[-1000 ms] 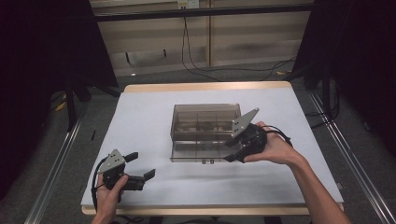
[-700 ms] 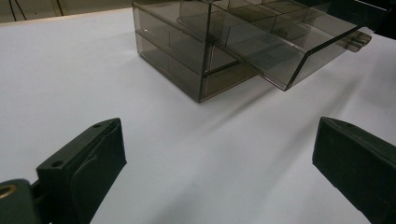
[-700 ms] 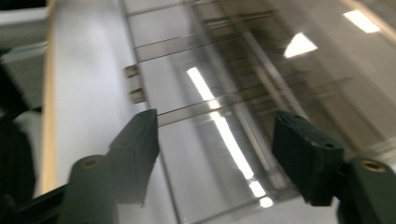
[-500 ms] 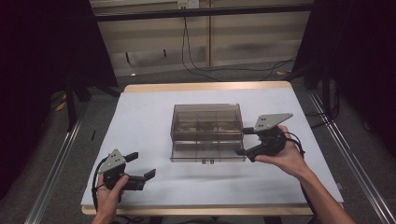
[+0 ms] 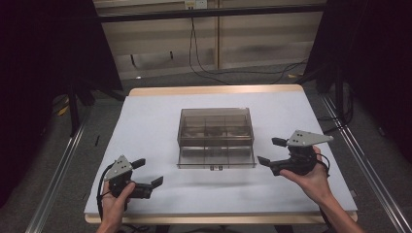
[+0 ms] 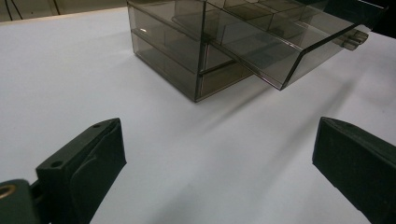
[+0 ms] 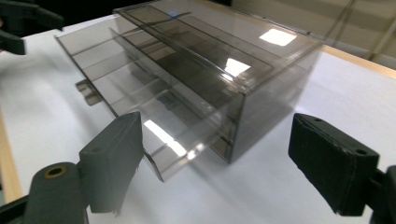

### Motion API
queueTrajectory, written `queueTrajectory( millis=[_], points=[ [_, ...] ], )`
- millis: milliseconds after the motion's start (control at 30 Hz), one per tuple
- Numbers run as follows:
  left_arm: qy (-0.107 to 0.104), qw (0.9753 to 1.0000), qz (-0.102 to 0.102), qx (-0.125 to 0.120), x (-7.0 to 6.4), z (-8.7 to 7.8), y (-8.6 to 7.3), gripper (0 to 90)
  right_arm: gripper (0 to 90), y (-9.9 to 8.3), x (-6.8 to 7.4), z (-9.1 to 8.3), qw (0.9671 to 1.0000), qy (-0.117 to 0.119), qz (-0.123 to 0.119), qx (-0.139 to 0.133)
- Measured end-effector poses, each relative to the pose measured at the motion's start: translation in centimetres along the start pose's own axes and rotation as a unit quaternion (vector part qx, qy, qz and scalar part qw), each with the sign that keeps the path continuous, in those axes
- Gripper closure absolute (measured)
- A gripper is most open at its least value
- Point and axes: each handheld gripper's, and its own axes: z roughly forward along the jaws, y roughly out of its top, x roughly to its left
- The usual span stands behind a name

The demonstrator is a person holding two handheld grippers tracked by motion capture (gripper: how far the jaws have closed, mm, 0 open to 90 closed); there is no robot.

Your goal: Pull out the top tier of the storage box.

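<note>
Two open-jawed grippers beside drawer box

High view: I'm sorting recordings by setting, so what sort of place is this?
Probably a lab recording station: a white-topped table flanked by metal rails, loose cables behind, and one smoky plastic drawer box set out.

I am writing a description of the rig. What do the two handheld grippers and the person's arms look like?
Each gripper, left gripper and right gripper, has a black body with two blocky black jaws and a grey three-cornered plate on top. A black cable loops from the left one. In the left gripper view, the jaw pads look matte with small round holes. The forearms are bare, with no sleeves visible.
</note>
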Motion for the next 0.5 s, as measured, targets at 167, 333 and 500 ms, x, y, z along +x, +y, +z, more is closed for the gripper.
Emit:
queueTrajectory(
  millis=[167,333,500],
  points=[
    [-0.003,1.0,-0.001,-0.005,-0.1,0.0,0.1,2.4,19.5,-1.7,0.2,-0.5,0.9997,-0.017,0.015,0.003],
    [-0.002,1.0,0.003,-0.007,-0.1,-0.2,0.1,2.5,19.5,-3.2,0.4,-1.2,0.9991,-0.025,0.034,0.001],
    [-0.002,1.0,0.005,-0.007,-0.1,-0.4,0.1,2.5,19.7,-4.2,1.0,-1.2,0.9989,-0.035,0.03,0.012]
  ],
)
